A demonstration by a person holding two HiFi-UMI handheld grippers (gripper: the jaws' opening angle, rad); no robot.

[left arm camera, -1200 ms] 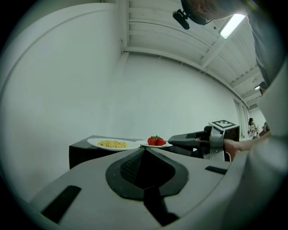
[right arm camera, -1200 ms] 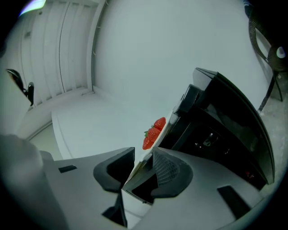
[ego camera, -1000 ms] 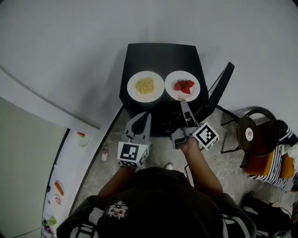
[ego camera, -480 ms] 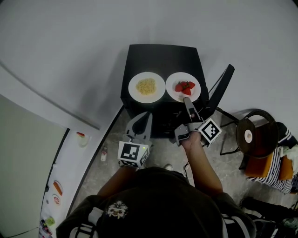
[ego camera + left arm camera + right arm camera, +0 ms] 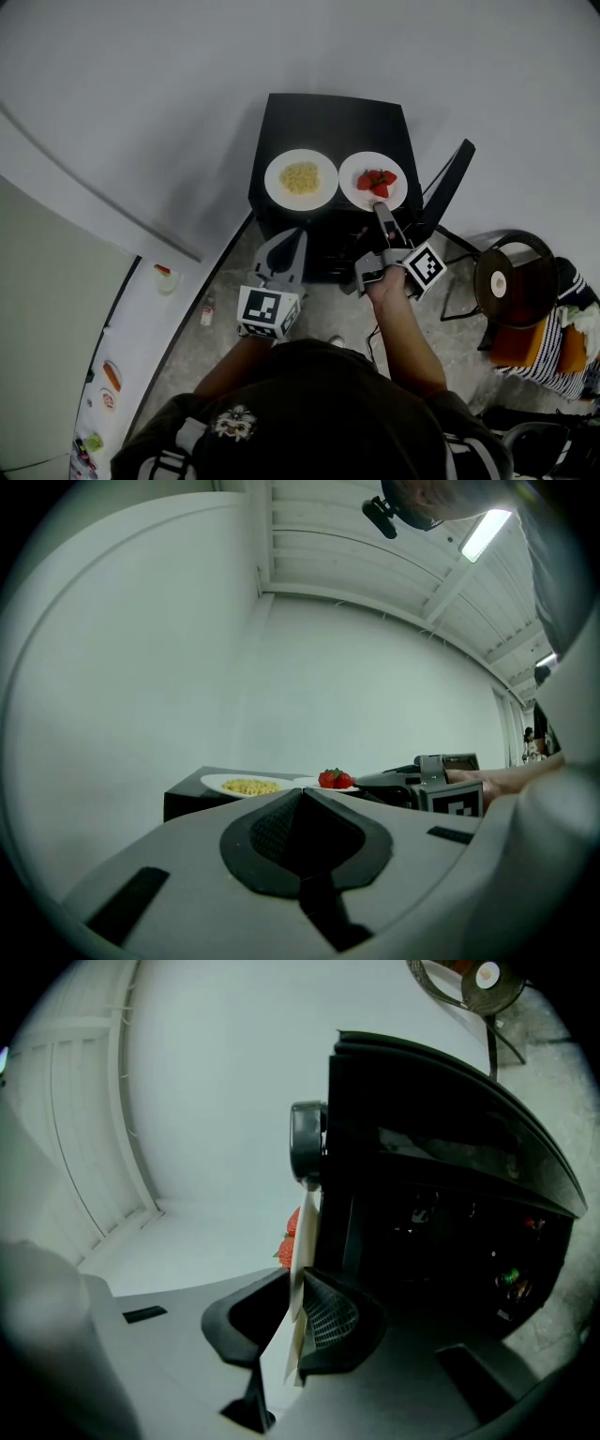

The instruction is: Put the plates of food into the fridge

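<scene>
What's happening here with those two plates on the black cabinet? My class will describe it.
A person holds a gripper in each hand. The right gripper has just been closing its jaws on the near rim of the strawberry plate. That plate sits on the black cabinet, beside the plate of yellow food. The left gripper is shut and empty, short of the cabinet.

Black cabinet [image 5: 328, 122] top: pasta plate [image 5: 278, 180] 9 o'clock of strawberry plate [image 5: 354, 193]; right gripper [image 5: 380, 210], jaws just closing, on its 6 o'clock rim.
</scene>
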